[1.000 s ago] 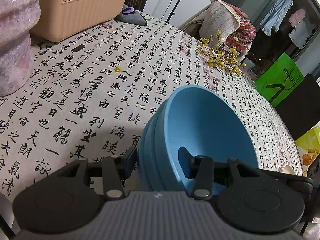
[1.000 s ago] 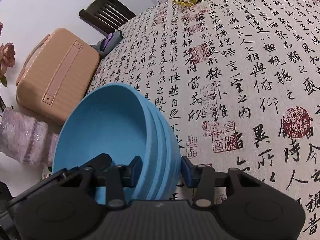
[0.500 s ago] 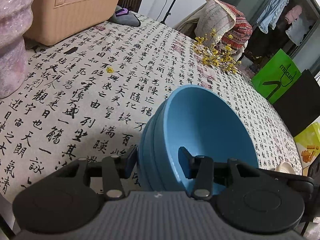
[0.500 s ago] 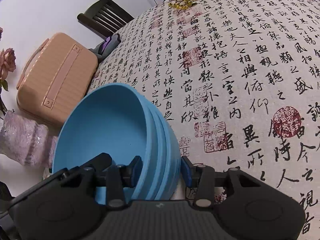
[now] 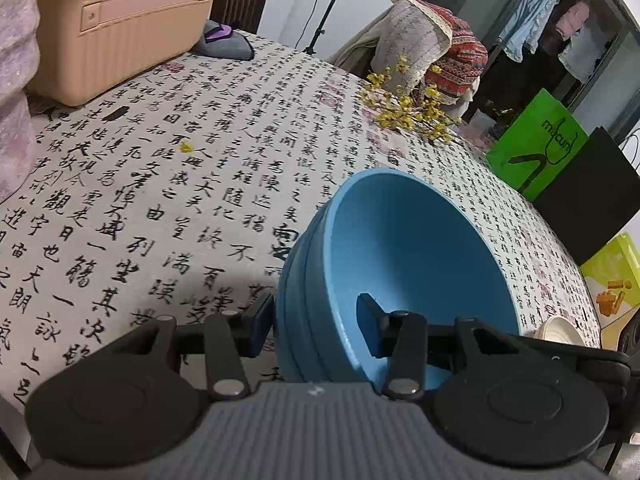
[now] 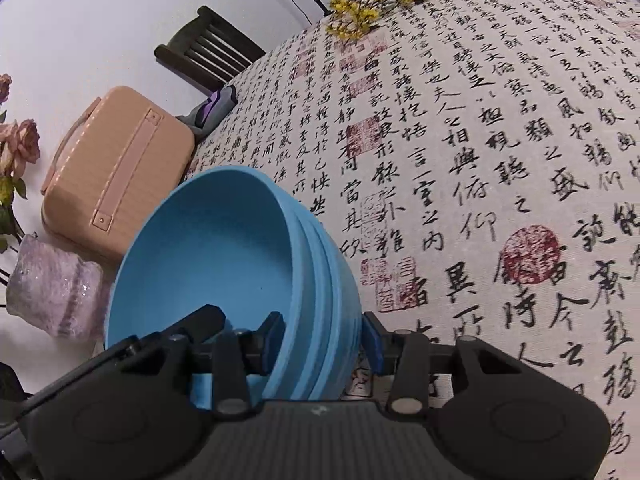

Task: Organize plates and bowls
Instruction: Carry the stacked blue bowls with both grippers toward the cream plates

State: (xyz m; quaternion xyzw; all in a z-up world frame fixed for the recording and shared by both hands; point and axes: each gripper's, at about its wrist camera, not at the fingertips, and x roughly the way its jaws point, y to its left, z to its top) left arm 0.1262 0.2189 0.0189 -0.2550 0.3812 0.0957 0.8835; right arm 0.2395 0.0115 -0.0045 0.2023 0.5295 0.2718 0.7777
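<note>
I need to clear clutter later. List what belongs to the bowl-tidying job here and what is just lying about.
Job: blue bowls, nested, gripped at opposite rims by left gripper and right gripper.

Lying about: case, vase, yellow flowers, grey pouch, tablecloth.

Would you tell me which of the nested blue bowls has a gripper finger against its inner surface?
The innermost blue bowl of the stack; the others show only as outer rims.
</note>
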